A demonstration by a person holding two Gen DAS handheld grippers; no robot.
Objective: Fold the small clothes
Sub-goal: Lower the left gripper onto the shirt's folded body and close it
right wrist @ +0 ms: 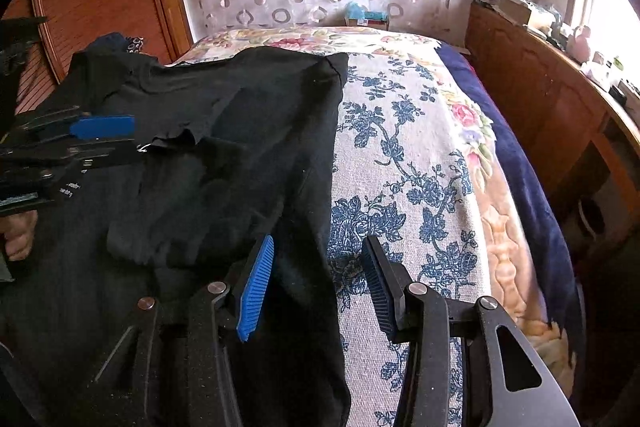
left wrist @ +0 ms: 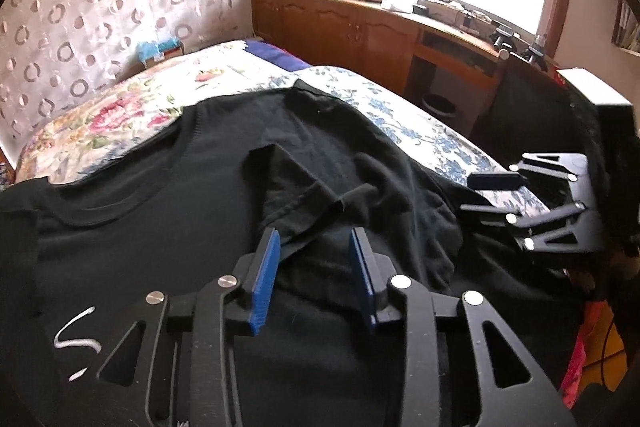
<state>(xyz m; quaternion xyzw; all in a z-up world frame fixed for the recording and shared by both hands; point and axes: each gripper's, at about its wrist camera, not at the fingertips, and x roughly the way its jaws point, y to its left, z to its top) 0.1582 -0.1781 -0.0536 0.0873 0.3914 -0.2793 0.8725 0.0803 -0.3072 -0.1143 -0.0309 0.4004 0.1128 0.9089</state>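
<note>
One black T-shirt (left wrist: 168, 227) lies spread on the bed (right wrist: 404, 163), over its floral bedspread. Two hand-held grippers work at it. The left hand-held gripper (left wrist: 314, 267) stands partly open, a folded sleeve (left wrist: 296, 195) between its blue pads, untouched. The right hand-held gripper (right wrist: 316, 275) stands partly open astride the shirt's edge, gripping nothing.
</note>
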